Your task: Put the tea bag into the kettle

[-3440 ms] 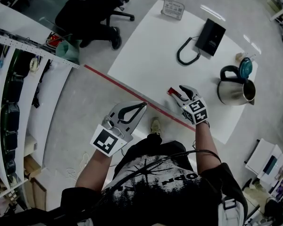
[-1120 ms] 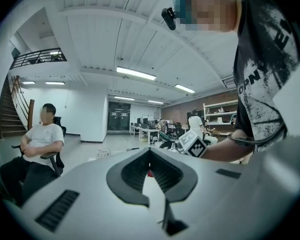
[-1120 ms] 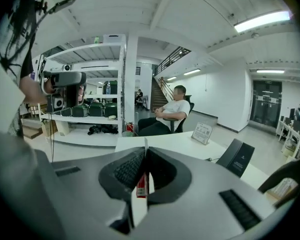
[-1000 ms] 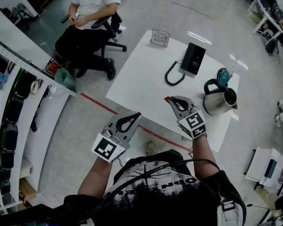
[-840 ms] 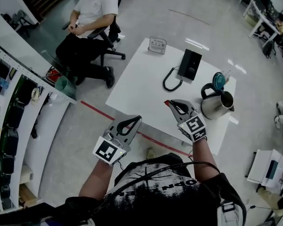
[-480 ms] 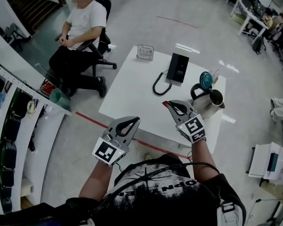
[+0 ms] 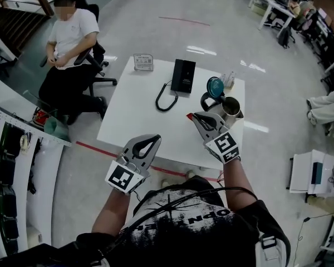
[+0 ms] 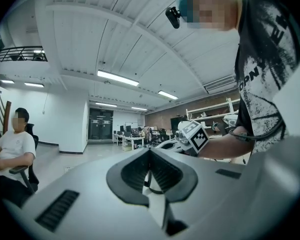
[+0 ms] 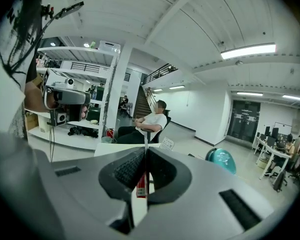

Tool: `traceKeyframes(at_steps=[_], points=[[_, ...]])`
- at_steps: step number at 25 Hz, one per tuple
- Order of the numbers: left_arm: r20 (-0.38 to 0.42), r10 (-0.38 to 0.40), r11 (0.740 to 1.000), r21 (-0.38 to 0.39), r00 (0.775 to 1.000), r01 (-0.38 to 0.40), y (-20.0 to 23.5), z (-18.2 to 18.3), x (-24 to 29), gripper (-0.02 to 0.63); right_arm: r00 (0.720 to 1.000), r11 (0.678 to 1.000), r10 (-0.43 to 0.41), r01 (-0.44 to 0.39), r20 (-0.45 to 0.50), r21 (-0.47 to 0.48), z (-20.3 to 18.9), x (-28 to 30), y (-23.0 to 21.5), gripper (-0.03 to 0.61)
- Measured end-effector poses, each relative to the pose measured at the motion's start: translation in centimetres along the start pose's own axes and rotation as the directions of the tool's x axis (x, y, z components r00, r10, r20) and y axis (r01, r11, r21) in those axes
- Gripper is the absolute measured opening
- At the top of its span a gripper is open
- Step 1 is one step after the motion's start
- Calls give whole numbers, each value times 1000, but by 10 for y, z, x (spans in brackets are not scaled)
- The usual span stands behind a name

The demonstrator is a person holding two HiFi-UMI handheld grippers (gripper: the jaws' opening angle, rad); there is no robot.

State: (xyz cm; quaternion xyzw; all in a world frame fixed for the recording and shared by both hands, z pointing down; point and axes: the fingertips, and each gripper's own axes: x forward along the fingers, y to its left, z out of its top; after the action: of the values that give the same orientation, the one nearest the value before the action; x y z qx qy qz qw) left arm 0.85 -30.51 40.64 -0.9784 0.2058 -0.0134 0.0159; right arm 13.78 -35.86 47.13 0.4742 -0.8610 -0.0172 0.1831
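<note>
We've the small flat red tea bag [image 9: 141,184] pinched in right gripper [image 7: 192,117], frame centre, against white rectangular table [image 7: 128,118] nr steel kettle [image 7: 229,108]; left gripper [image 7: 155,139] pressed together, empty. Glossy grey office floor [image 7: 172,32].

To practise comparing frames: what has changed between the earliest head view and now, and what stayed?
The right gripper, fingers shut on the red tea bag, has carried it up from the table edge toward the kettle. The left gripper stays shut and empty; the kettle has not moved.
</note>
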Motion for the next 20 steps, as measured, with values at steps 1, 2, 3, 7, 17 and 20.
traceKeyframes(at_steps=[1,2,3,7,17,20], points=[[7,-9,1000,-6,1000,9,-4,1,8,11,1000,1000,-8,8,-6,1,-3,-5,-8,18],[17,-20,1000,-13,1000,20,-8,3,16,11,1000,1000,-16,16,-11,2,-6,-11,-16,18],[23,-29,999,-19,999,30,-12,4,24,11,1000,1000,-24,24,-14,2,-7,-15,-24,18],[36,-52,998,-26,998,53,-26,8,53,11,998,999,-50,50,-27,1,-14,-35,-54,18],[37,-78,996,-45,996,80,-63,1,109,11,992,995,-102,103,-74,9,-47,-72,-118,19],[18,-69,997,-45,997,69,-69,-2,121,11,989,993,-118,120,-85,21,-56,-77,-136,20]])
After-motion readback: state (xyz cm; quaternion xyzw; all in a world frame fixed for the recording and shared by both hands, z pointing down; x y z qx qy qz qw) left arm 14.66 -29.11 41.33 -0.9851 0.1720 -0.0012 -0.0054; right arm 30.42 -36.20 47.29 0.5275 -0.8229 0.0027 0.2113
